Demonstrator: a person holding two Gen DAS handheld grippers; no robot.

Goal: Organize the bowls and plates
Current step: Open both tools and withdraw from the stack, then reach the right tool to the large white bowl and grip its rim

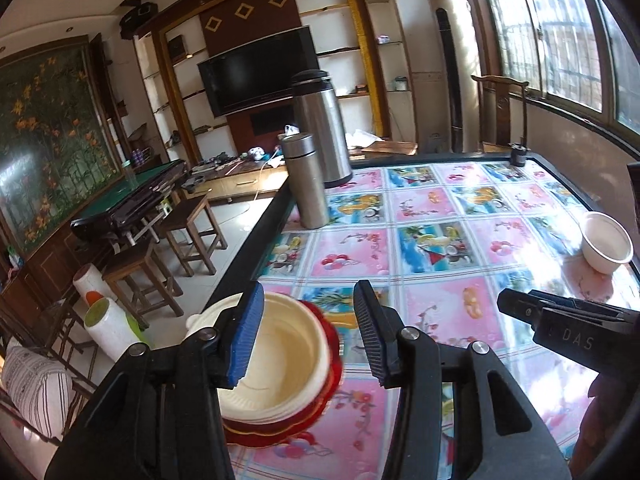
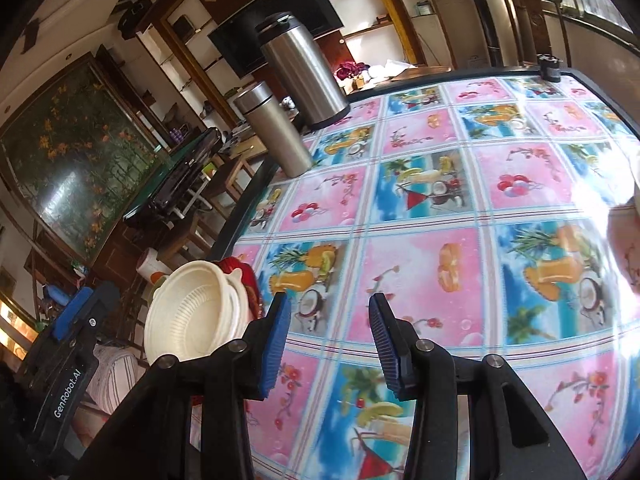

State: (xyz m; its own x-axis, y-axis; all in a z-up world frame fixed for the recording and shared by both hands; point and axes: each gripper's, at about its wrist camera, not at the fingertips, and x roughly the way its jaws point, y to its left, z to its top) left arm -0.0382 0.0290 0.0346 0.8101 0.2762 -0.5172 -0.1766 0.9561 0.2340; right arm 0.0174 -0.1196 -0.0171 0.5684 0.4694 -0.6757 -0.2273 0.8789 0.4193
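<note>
A stack of dishes [image 1: 280,364] sits at the near left corner of the bench [image 1: 440,240], close to its dark edge: a cream bowl [image 1: 280,356], round with a thin rolled rim and fine ribbing on its inner wall, empty inside, nested on similar cream pieces, which rest on glossy red plates [image 1: 280,432] with scalloped edges. The bench is covered in a shiny plastic cloth printed in squares of pink flowers and blue beach scenes, bright with window glare. The left claw [image 1: 310,332] hangs just over the stack, its jaws partly open and gripping nothing; one ridged blue rubber pad overlaps the bowl's rim in the left wrist view, though contact cannot be told. The right claw [image 2: 330,344] is to the right of the stack, above bare cloth, also partly open and empty, its pads the same ribbed blue on black plastic arms. Far across the bench from the stack, toward the right edge, stands a second white bowl [image 1: 606,242], deeper, smooth and empty. Beyond the stack along the left edge stand two brushed-steel cylinders: a slim flask [image 1: 306,180] and behind it a larger thermos [image 1: 320,128] with a black lid. A small dark object [image 1: 519,154] sits at the far corner.
</note>
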